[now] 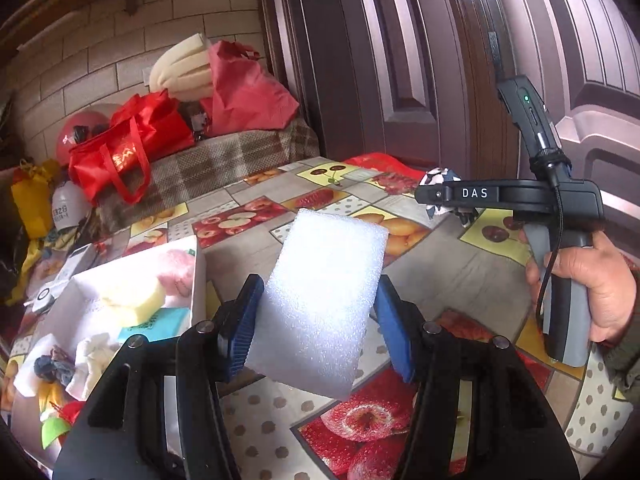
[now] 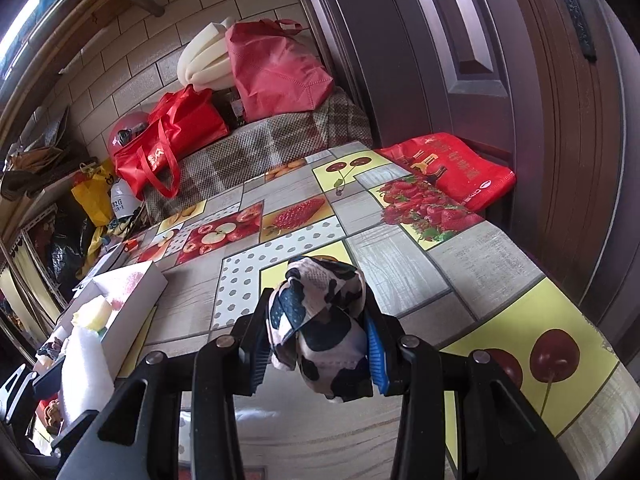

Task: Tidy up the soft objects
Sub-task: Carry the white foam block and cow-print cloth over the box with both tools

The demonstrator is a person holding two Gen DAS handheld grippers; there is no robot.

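Your left gripper's (image 1: 316, 320) blue fingers (image 1: 240, 320) clamp the white foam block (image 1: 324, 300) above the fruit-print tablecloth (image 1: 440, 264), beside the white box (image 1: 196, 276). Your right gripper (image 2: 318, 340) pinches a cow-print cloth (image 2: 320, 320), perhaps a sock.

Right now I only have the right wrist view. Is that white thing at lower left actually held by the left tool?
Observer: Yes. The left tool has its blue pads pressed on both sides of a white foam block, held tilted above the fruit-print tablecloth.
Operator: What lies in the white box?
Observer: In the white box, a teal packet lies against the near side of the yellow sponge.
Operator: Anything at its near end?
Observer: Crumpled cloths, white and dark, lie there; inside or beside it, I cannot tell.
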